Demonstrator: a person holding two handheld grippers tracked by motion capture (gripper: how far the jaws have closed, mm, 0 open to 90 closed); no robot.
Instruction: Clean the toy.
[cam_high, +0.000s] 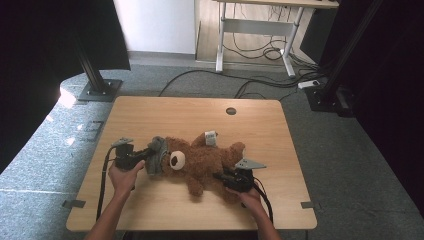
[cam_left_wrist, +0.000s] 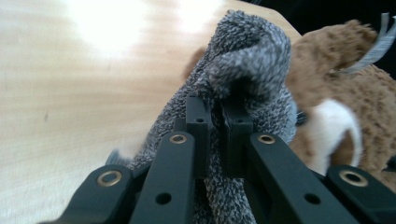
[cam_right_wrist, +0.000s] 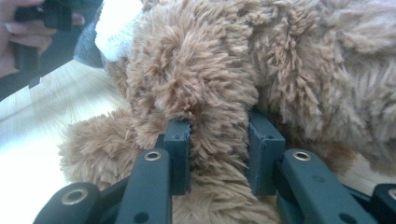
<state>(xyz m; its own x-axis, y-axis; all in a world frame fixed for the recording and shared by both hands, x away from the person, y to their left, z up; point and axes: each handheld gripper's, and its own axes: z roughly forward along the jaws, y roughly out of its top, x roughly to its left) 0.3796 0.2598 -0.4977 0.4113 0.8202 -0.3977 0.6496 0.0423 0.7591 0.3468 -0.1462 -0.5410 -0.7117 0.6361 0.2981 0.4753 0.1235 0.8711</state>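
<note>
Landmark: teddy bear (cam_high: 205, 162), brown plush, lying on its back across the middle of the wooden desk (cam_high: 150, 115), head toward the left claw, legs toward the right claw.
Teddy bear, detail: white muzzle (cam_high: 177, 160) facing up; a grey fabric tag (cam_high: 210, 136) stands on the bear's far side, beside the raised arm.
Grey knit hat (cam_high: 157, 154): sits against the top of the bear's head, on the side away from the bear's legs. In the left gripper view the hat (cam_left_wrist: 243, 70) is bunched into a fold directly in front of the bear's muzzle (cam_left_wrist: 334, 128).
Left claw (cam_high: 148, 153): at the bear's head end, level with the desk, jaws pressed nearly together and pinching a fold of the grey knit hat. In the left gripper view the claw (cam_left_wrist: 218, 122) has knit fabric on both sides of the narrow gap.
Left hand (cam_high: 124, 177): wraps the gripper body, just beside the bear's head.
Right claw (cam_high: 223, 176): at the bear's lower body, on the near side, jaws pinching brown plush. In the right gripper view the claw (cam_right_wrist: 219, 140) has a thick tuft of the bear's fur (cam_right_wrist: 205, 93) clamped between its pads.
Right hand (cam_high: 248, 196): behind the gripper, near the bear's legs.
Desk hole (cam_high: 231, 111): round grommet well beyond the bear, near the far edge.
</note>
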